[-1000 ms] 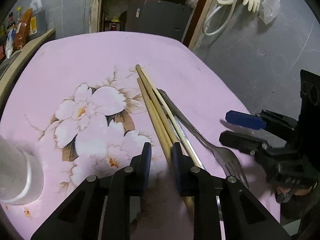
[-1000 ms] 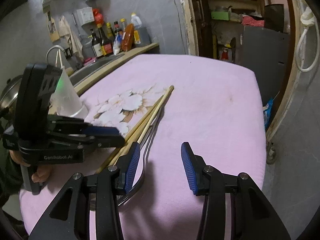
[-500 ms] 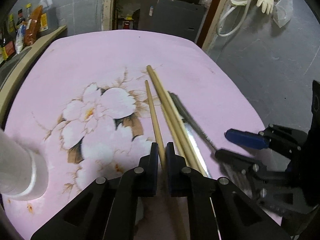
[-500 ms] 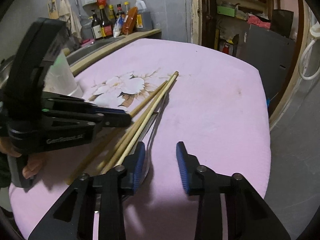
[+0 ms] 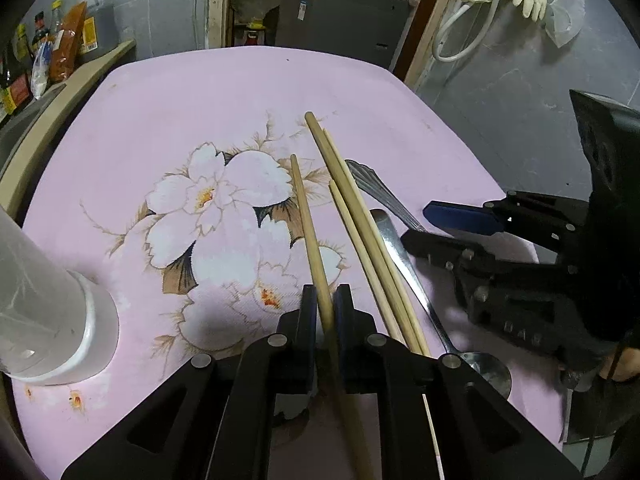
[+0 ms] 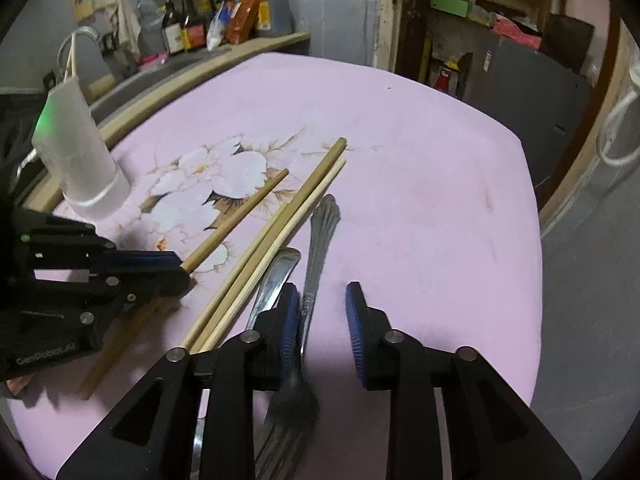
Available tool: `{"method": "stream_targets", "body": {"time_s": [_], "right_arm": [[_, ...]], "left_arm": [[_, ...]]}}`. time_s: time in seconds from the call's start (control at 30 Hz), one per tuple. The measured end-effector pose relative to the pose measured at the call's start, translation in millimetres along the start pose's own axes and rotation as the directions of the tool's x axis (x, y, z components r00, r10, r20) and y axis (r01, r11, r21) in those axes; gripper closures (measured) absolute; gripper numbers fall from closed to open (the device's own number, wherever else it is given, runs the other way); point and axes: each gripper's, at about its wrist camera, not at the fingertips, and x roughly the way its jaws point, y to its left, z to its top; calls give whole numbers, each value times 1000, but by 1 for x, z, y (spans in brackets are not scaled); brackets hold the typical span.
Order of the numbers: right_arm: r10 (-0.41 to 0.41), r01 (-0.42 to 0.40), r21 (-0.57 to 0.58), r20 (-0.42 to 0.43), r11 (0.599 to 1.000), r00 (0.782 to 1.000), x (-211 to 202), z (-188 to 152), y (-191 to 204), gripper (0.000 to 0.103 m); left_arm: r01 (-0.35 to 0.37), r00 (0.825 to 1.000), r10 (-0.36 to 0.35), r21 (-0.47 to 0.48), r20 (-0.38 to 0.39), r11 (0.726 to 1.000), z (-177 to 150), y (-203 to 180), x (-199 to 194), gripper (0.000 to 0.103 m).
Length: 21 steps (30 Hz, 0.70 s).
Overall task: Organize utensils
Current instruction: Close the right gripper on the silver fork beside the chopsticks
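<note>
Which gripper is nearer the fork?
Right. The right gripper straddles the fork handle, jaws open; the left gripper is clamped on a chopstick beyond the other chopsticks.

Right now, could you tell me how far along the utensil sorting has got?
Nothing looks sorted yet. In hand: the left hand-held gripper has clamped one chopstick, angled apart from the others. The right hand-held gripper is open around the fork, not gripping it. Left to do: three chopsticks, the spoon and the fork lie loose on the pink tablecloth; the white holder looks empty.
</note>
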Motion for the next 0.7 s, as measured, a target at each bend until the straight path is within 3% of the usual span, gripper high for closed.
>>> {"method": "stream_targets", "body": {"time_s": [0.13, 0.3, 0.43, 0.57, 0.7], "right_arm": [[-13, 13, -41, -15, 999, 1000, -1, -3, 6, 69], [-30, 28, -47, -41, 999, 999, 5, 3, 2, 81], [-27, 25, -32, -82, 999, 996, 8, 10, 2, 82], [-69, 58, -73, -163, 996, 984, 10, 16, 11, 83], [-82, 72, -64, -172, 995, 982, 6, 15, 10, 92]], "left_arm": [[-9, 1000, 10, 24, -18, 1000, 5, -4, 4, 94], [17, 999, -17, -5, -40, 1000, 13, 0, 9, 94], [29, 997, -31, -36, -72, 999, 19, 6, 11, 96], [45, 992, -60, -132, -113, 990, 24, 12, 8, 98], [42, 995, -54, -139, -84, 989, 19, 11, -3, 99]]}}
